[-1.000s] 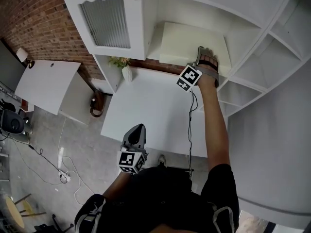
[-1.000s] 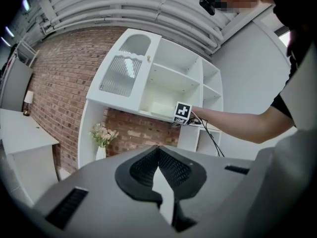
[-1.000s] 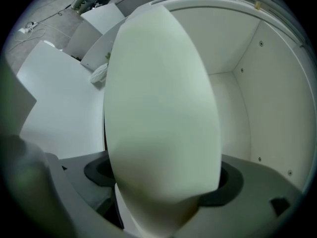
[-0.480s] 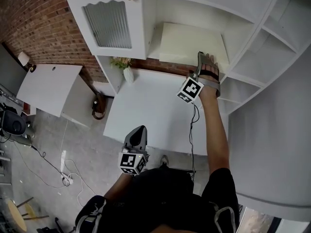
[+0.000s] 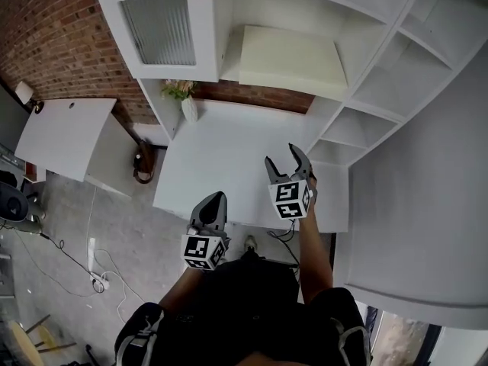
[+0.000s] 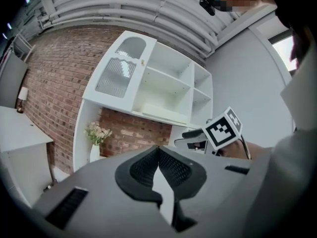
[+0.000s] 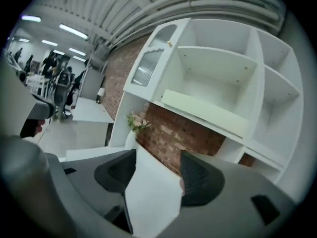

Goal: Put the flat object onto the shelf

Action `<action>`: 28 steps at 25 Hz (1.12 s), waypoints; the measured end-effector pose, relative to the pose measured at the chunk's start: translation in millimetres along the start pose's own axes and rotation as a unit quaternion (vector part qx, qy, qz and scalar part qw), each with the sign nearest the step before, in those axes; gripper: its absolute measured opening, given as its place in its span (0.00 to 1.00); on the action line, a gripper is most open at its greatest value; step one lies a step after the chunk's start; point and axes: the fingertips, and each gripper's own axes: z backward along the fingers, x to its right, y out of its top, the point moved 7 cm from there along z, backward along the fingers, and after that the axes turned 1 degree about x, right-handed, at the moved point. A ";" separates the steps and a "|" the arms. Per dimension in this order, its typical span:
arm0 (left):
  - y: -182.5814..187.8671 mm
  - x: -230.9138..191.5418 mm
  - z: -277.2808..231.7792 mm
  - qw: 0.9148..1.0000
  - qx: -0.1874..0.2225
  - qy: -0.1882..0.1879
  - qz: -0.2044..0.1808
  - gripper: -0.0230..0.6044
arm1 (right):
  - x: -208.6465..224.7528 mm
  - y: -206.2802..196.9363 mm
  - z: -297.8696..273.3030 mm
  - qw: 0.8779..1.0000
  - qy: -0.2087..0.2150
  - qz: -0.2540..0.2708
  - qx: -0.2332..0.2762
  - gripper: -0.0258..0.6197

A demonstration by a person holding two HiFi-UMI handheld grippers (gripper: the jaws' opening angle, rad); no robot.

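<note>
The flat object (image 5: pixel 290 56), a pale cream slab, lies on the white unit's middle shelf (image 5: pixel 229 52), free of both grippers. It also shows as a cream board (image 7: pixel 205 112) in the right gripper view and thinly as a slab (image 6: pixel 158 112) in the left gripper view. My right gripper (image 5: pixel 284 158) hangs over the table's near right part, well short of the shelf. Its jaws are apart and closing, with nothing between them (image 7: pixel 156 170). My left gripper (image 5: pixel 216 203) is at the table's front edge, shut and empty (image 6: pixel 158 151).
A white table (image 5: pixel 221 166) stands under the shelf unit. A vase of flowers (image 5: pixel 187 104) is at its back left corner. A glass-fronted cabinet door (image 5: pixel 156 21) hangs at upper left. A second white desk (image 5: pixel 65 132) and floor cables (image 5: pixel 95 265) lie to the left.
My right gripper has pulled back from the shelf to above the table's near side, leaving the flat object lying on the shelf. The left gripper has stayed put.
</note>
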 end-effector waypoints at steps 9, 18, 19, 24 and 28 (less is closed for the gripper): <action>-1.0 13.1 7.2 1.000 -0.002 -0.024 0.008 0.05 | -28.1 -59.4 61.9 0.962 -0.028 -0.271 0.022 0.12; 1.5 24.6 14.7 0.999 0.001 -0.039 -0.004 0.05 | -66.2 -48.5 126.5 0.951 -0.025 -0.292 0.094 0.09; -0.2 25.6 14.6 0.999 -0.001 -0.041 -0.005 0.05 | -70.3 -49.4 129.5 0.953 -0.023 -0.286 0.099 0.09; -4.5 25.8 12.0 0.999 -0.008 -0.046 -0.003 0.05 | -83.6 -53.2 134.4 0.952 -0.011 -0.284 0.111 0.08; -3.4 25.3 9.4 0.999 -0.006 -0.044 -0.003 0.05 | -89.3 -50.5 135.8 0.951 -0.011 -0.285 0.117 0.08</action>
